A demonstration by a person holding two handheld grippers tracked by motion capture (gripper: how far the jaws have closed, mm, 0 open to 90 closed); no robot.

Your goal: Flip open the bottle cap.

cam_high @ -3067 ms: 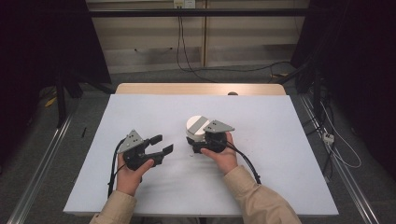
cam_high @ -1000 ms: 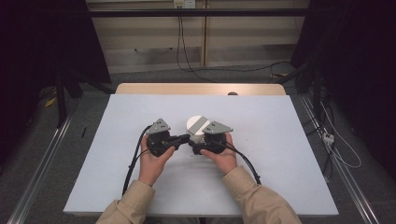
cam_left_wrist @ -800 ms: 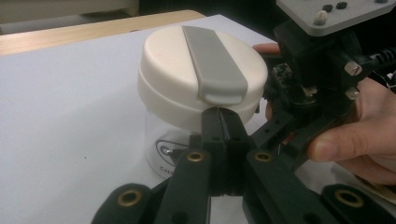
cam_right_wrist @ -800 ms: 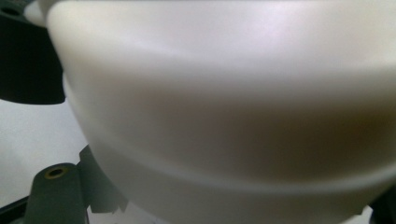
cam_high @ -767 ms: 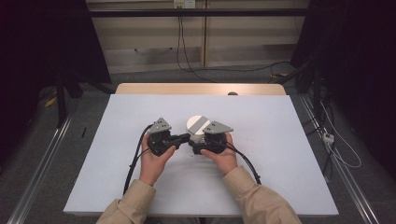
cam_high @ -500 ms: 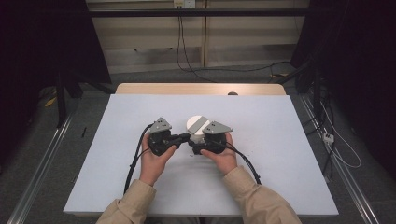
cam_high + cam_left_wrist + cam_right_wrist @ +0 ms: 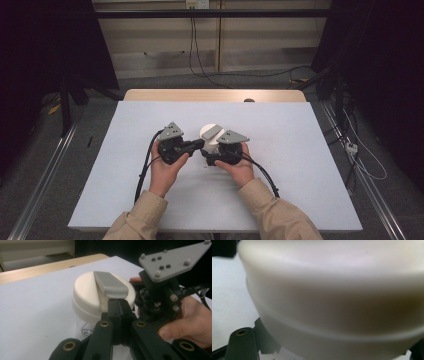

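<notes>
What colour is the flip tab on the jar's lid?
Grey, on a cream-white lid; the tab shows best in the left gripper view.

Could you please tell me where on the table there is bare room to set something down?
The white table sheet is bare left of the left gripper, right of the right gripper out to the edge, and along the far strip before the wooden edge. The middle is crowded: both grippers meet at the white-lidded jar.
</notes>
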